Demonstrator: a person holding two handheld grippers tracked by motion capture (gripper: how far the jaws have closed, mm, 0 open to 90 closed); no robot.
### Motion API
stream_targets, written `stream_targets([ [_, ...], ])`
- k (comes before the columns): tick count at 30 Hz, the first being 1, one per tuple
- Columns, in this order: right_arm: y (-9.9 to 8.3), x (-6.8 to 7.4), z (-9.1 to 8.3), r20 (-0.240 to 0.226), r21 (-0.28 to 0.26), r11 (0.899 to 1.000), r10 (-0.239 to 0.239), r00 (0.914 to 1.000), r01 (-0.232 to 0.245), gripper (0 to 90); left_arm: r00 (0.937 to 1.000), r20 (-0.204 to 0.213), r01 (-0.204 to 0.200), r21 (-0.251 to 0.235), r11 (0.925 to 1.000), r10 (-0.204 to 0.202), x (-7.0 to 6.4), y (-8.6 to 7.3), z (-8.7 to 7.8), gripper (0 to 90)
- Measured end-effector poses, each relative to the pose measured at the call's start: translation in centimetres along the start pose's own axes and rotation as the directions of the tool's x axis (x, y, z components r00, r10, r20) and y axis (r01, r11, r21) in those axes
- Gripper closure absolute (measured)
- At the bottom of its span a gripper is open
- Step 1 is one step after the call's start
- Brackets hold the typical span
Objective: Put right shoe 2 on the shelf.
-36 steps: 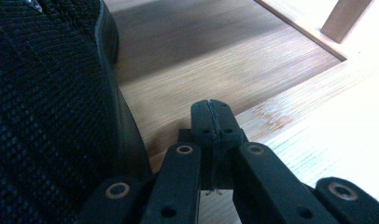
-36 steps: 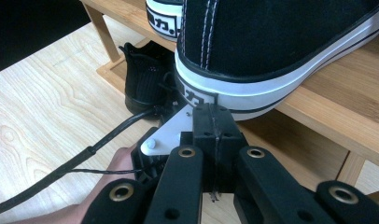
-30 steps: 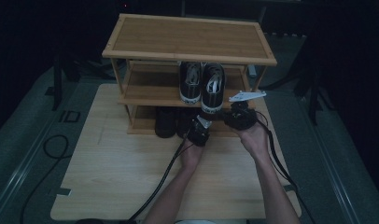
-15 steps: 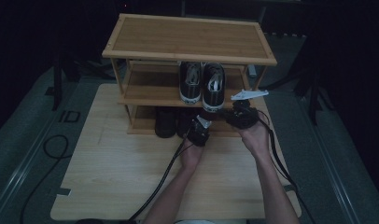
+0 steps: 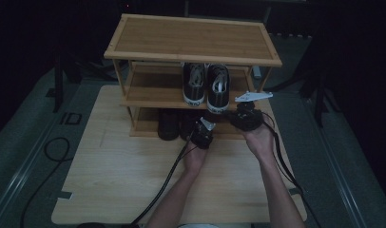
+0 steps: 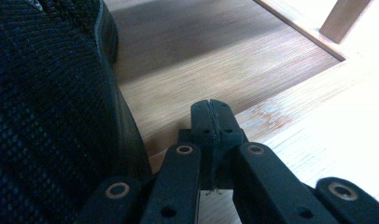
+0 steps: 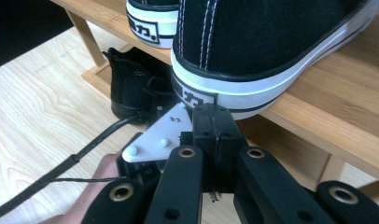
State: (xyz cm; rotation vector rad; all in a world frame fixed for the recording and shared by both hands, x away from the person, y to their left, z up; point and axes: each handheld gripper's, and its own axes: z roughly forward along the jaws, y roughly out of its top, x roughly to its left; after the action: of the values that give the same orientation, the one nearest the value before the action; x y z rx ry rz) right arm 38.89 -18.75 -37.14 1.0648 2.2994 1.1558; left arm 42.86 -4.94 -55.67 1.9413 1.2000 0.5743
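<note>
A wooden shoe rack (image 5: 191,40) stands at the twelve o'clock end of the counter (image 5: 115,180). On its middle shelf (image 5: 148,95) a pair of black canvas sneakers (image 5: 207,85) with white soles sits heel-out, and on the bottom shelf (image 6: 215,60) a pair of black knit shoes (image 5: 169,124) sits in shadow.

The left claw (image 5: 201,134) is at the front edge of the bottom shelf, just at three o'clock of the knit shoes. In the left gripper view this left claw (image 6: 210,114) has its jaws pressed flat together with nothing between them, and the dark knit shoe (image 6: 47,107) fills the nine o'clock side, very near the linkage.

The right claw (image 5: 246,116) hovers just below the middle shelf's front edge. In the right gripper view the right claw (image 7: 213,122) is likewise closed and empty, its tip right under the heel of the nearer sneaker (image 7: 271,51).

The risks, as I judge them: a closed claw pushed forward would shove a shoe deeper instead of gripping it, and the right one lifting could knock the sneaker's heel or strike the shelf edge. The trailing cable (image 5: 167,180) could snag.
</note>
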Motion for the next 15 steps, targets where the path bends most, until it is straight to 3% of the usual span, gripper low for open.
stream_targets([
  [15,0.52,0.35,0.83,0.017,-0.010,1.000,0.002,0.9999,-0.002,90.0,1.0000,0.001,0.000,0.000,1.0000,0.000,0.01,0.00,0.01,90.0],
])
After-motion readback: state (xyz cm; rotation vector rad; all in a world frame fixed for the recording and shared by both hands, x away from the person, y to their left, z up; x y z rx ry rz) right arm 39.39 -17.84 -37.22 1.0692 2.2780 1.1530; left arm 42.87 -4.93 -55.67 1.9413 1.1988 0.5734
